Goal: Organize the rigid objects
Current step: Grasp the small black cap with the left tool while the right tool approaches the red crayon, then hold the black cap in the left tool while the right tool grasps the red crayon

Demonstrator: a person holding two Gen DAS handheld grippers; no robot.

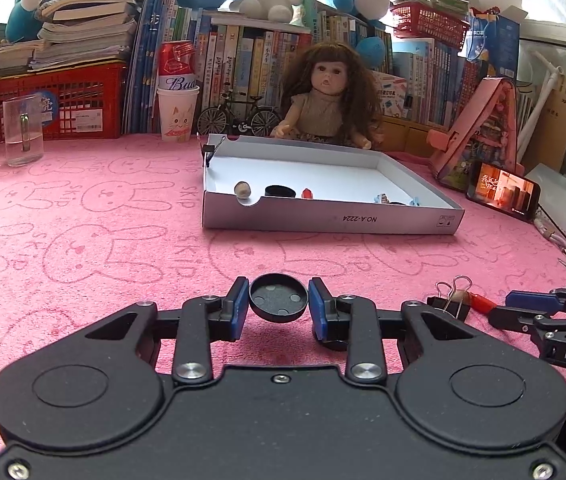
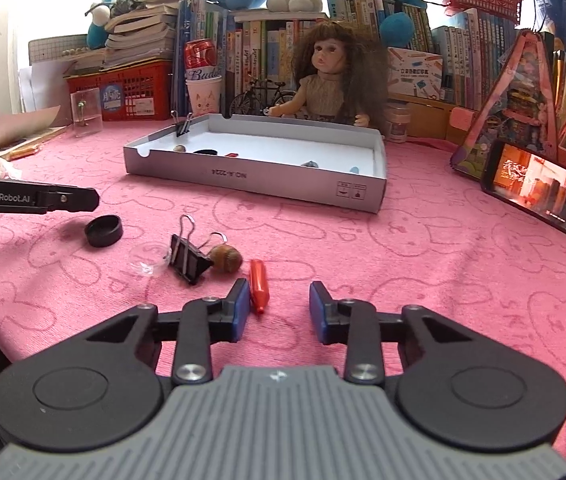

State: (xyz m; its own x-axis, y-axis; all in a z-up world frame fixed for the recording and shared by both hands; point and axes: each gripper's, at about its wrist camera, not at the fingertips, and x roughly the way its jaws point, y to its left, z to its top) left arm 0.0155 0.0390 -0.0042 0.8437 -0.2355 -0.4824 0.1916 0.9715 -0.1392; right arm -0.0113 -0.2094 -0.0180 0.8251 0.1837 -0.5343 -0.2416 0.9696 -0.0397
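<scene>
Midway through sorting, our left gripper (image 1: 279, 303) flanks the cap (image 1: 279, 297).
We cannot tell whether it grips. The cap's hollow faces the camera; being round, it has no long axis. Our right gripper (image 2: 279, 310) gapes empty. Box (image 1: 331, 216) holds several pieces; clip (image 2: 187, 258), nut (image 2: 227, 258) and red tube (image 2: 259, 286) remain outside.

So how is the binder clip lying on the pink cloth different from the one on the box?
The loose binder clip lies tipped on its side on the pink cloth. The box binder clip stands upright on the cardboard box.
The loose binder clip pinches nothing, while the box binder clip is clamped onto the box's wall.
Both are black with silver wire handles.
</scene>
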